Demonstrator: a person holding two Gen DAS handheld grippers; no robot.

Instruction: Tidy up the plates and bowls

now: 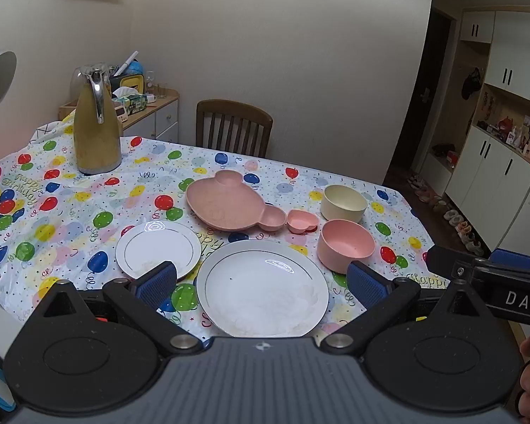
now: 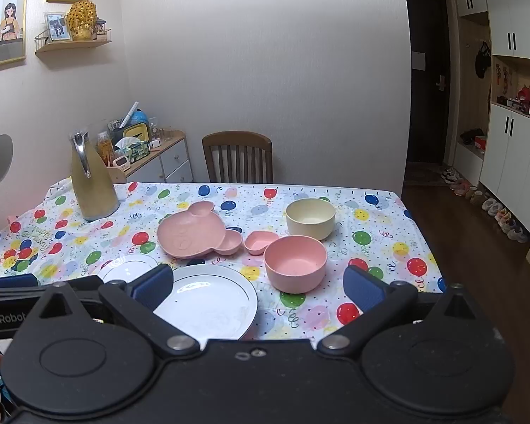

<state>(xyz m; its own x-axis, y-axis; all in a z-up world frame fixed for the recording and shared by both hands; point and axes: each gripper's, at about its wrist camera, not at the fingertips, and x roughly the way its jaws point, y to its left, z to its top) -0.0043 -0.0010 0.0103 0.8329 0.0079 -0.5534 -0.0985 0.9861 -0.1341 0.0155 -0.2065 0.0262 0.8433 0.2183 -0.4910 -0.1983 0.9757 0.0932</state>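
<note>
Left wrist view: both grippers hover with jaws spread wide, gripping nothing, above the balloon-print tablecloth (image 1: pixel 88 212).

Lower centre lies the large white gold-rimmed plate (image 1: pixel 261 288) between the left gripper (image 1: pixel 261 279) fingers; a smaller white plate (image 1: pixel 158 247) sits left, pink bear-shaped tray (image 1: pixel 229 203) behind, pink round bowl (image 1: pixel 345 245) and cream bowl (image 1: pixel 343 202) right. In the right wrist view, the right gripper (image 2: pixel 258 282) frames the pink bowl.

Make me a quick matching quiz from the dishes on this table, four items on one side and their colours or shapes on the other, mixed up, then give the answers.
Items:
1. far bowl
2. near bowl
3. small dish
4. large plate

Descriptions:
A. white with a dark rim line
B. pink, heart-shaped
C. cream
D. pink, round

Pairs: 1-C, 2-D, 3-B, 4-A
</note>
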